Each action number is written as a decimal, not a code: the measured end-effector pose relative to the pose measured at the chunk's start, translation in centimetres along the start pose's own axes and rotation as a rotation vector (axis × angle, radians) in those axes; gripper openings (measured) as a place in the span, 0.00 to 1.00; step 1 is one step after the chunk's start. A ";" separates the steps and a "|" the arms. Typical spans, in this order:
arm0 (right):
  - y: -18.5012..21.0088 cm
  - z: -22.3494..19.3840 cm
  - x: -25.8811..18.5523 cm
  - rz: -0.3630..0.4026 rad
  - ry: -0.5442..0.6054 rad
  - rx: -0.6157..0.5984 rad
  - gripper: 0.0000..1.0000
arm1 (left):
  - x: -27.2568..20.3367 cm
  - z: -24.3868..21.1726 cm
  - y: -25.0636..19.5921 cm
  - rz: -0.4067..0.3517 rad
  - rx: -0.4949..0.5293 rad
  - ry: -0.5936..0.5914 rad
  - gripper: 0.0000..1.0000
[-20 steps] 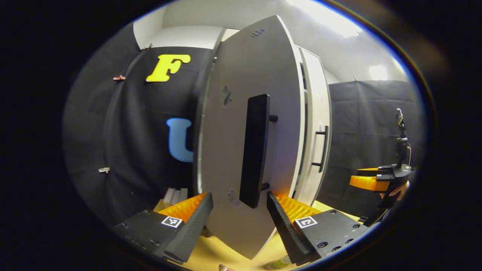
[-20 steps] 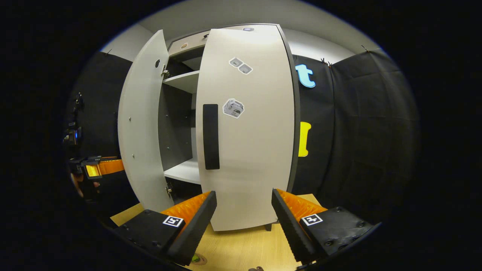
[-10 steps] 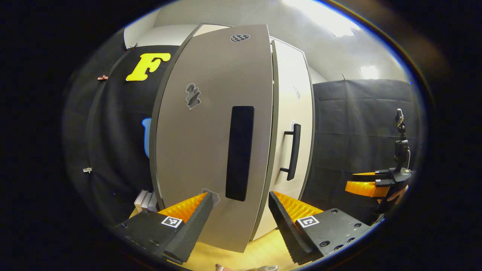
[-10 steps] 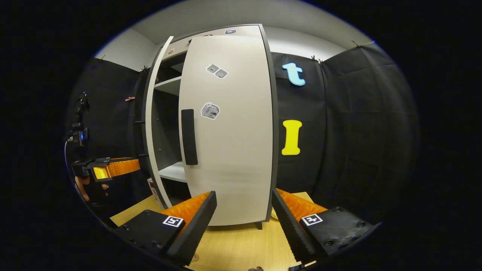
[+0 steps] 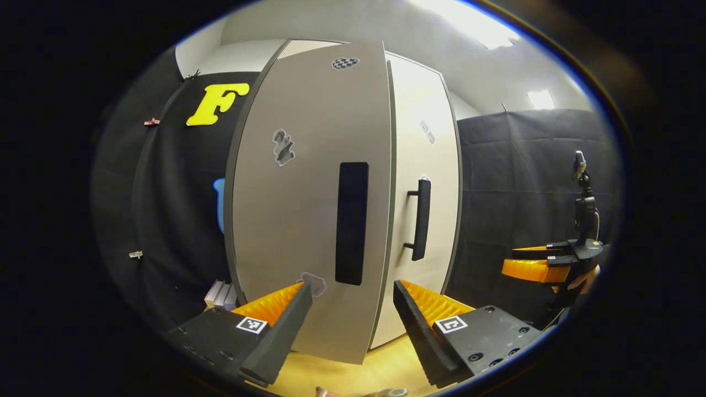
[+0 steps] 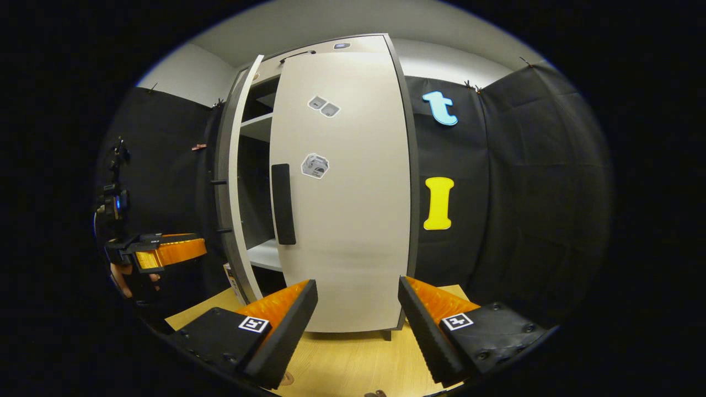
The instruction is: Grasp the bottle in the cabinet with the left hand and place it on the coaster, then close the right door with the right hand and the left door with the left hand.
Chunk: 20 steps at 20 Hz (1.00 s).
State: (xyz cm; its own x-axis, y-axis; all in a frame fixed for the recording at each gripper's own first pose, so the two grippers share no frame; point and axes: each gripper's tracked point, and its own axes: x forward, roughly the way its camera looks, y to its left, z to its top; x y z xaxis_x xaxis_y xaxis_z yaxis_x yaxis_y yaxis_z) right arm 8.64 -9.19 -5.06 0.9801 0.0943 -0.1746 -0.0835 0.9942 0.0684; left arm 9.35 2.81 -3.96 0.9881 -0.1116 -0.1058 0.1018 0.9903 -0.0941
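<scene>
The grey cabinet's left door (image 5: 298, 220) stands almost shut, with its black handle (image 5: 352, 223) just above and between the fingers of my left gripper (image 5: 350, 289), which is open and holds nothing. Whether the fingers touch the door I cannot tell. In the right gripper view that left door (image 6: 236, 182) is still a little ajar, and a shelf (image 6: 256, 127) shows in the gap. The right door (image 6: 347, 209) lies shut against the cabinet, its handle (image 6: 283, 204) at the left edge. My right gripper (image 6: 356, 286) is open and empty, a short way back from this door.
The cabinet stands on a wooden table (image 6: 353, 358). A few books (image 5: 220, 295) lie behind the left door's hinge side. The right gripper (image 5: 538, 267) and a hand show at the far right of the left gripper view; the left gripper (image 6: 165, 251) shows at far left of the right gripper view.
The left door has swung from wide open to nearly shut, with my left gripper following it. The right door stayed shut, and the right gripper barely shifted.
</scene>
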 end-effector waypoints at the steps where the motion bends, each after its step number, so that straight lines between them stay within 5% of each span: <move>1: 0.2 0.3 0.0 0.005 -0.013 -0.012 0.98 | -0.1 0.1 0.0 0.000 -0.003 0.000 0.95; 20: 3.8 1.0 -1.3 0.087 -0.049 -0.049 0.98 | -2.4 0.6 -0.2 0.048 0.036 -0.021 0.95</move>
State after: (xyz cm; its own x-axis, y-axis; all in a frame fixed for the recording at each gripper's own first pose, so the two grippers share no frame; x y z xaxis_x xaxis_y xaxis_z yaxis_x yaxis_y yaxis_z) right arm 7.24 -5.55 -3.58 0.9762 0.1792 -0.1220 -0.1765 0.9838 0.0331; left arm 7.00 2.89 -3.06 0.9941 -0.0628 -0.0883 0.0582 0.9968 -0.0541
